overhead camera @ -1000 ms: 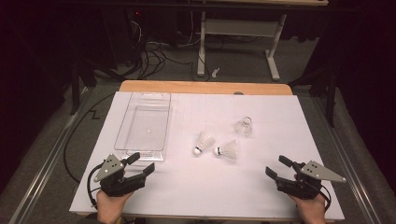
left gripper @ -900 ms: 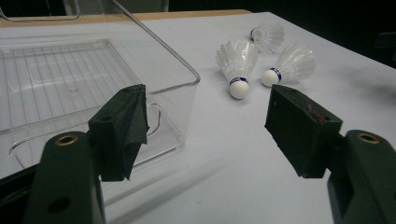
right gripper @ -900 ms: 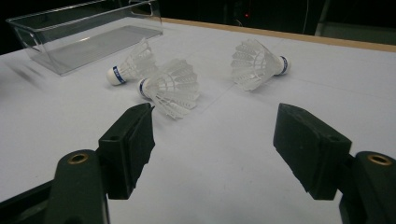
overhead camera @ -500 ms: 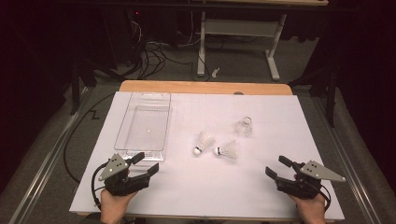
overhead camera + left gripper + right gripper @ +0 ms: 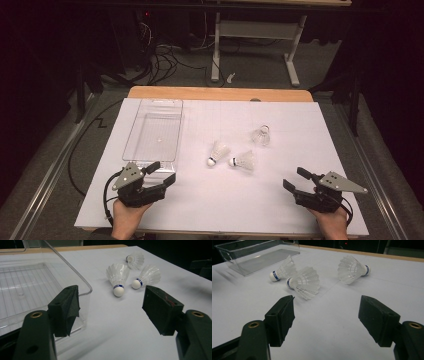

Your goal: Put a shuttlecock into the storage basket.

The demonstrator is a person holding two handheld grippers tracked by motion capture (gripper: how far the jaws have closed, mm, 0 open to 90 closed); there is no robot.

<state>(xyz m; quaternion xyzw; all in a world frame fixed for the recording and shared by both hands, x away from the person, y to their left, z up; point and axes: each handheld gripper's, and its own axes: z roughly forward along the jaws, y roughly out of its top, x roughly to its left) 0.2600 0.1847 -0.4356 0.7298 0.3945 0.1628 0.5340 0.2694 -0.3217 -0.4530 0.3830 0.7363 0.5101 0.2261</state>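
Note:
Three white shuttlecocks lie on the white sheet near the table's middle: one [image 5: 218, 151] [image 5: 117, 276] with its cork toward me, a second [image 5: 243, 160] [image 5: 147, 276] just right of it, a third [image 5: 261, 135] [image 5: 136, 260] farther back. My left gripper [image 5: 164, 171] [image 5: 112, 310] is open, hovering at the near right corner of a clear plastic tray [image 5: 131, 134] [image 5: 82, 280]. At the front right, my right gripper [image 5: 293, 178] [image 5: 327, 317] is open and faces the shuttlecocks [image 5: 305, 282] [image 5: 283, 270] [image 5: 350, 270]. Nothing is between either pair of jaws.
The tray [image 5: 257, 255] holds nothing and stands at the left of the sheet. A wooden table edge [image 5: 220, 93] runs along the back. Beyond it are a white desk frame [image 5: 255, 30] and cables [image 5: 165, 55] on the floor.
My left gripper has moved a little right and forward, toward the tray's near corner. The right gripper and the shuttlecocks have stayed put.

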